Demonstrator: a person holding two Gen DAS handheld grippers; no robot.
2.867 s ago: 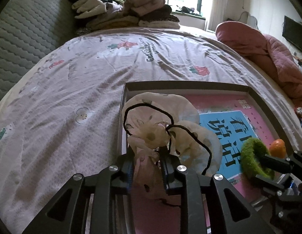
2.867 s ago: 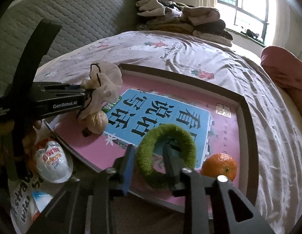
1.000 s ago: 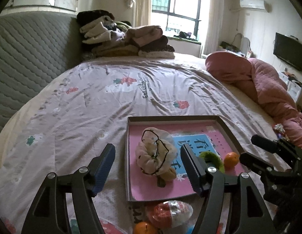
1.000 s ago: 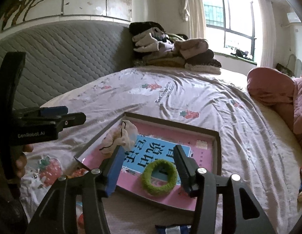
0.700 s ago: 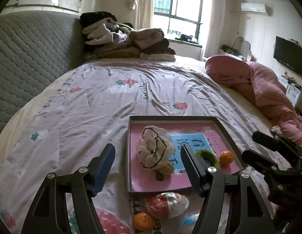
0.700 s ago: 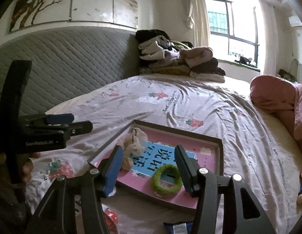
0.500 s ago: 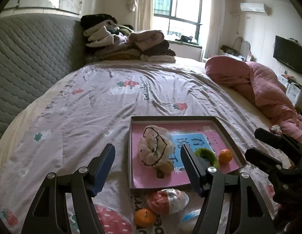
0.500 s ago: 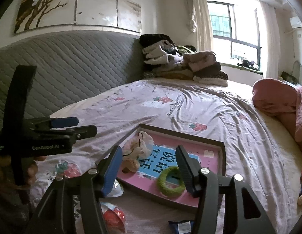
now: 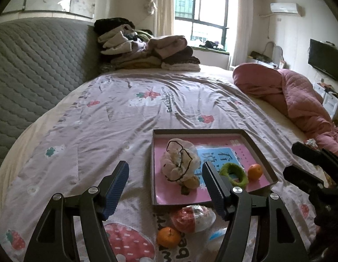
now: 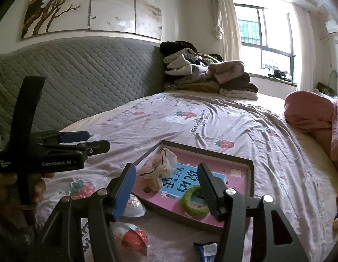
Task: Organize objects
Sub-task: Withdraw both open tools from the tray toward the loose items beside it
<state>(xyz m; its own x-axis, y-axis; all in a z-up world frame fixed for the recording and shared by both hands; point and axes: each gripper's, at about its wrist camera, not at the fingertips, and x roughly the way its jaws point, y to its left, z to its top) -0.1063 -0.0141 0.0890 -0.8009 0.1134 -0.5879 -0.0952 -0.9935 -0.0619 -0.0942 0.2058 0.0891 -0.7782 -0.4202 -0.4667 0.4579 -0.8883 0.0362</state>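
A shallow brown tray [image 9: 197, 131] [image 10: 212, 151] lined with a pink and blue book lies on the bed. In it are a cream pouch with a black cord [image 9: 179, 163] [image 10: 156, 166], a walnut [image 9: 191, 182], a green fuzzy ring [image 9: 243, 178] [image 10: 190, 207] and an orange [image 9: 255, 171]. My left gripper [image 9: 165, 170] is open and empty, held back from the tray's near left corner. My right gripper [image 10: 166, 167] is open too, above the tray's near edge with nothing between its fingers. Each gripper shows at the edge of the other's view.
In front of the tray lie a foil-wrapped egg toy [image 9: 193, 216] [image 10: 134, 238], a second orange [image 9: 169, 237] and a blue packet [image 10: 207, 249]. Folded clothes [image 9: 147, 52] are stacked at the far end by the grey headboard. A pink quilt [image 9: 289, 93] lies on the right.
The left gripper let go of the cream pouch and the right let go of the green ring; both now lie in the tray. Both grippers opened and drew back and up.
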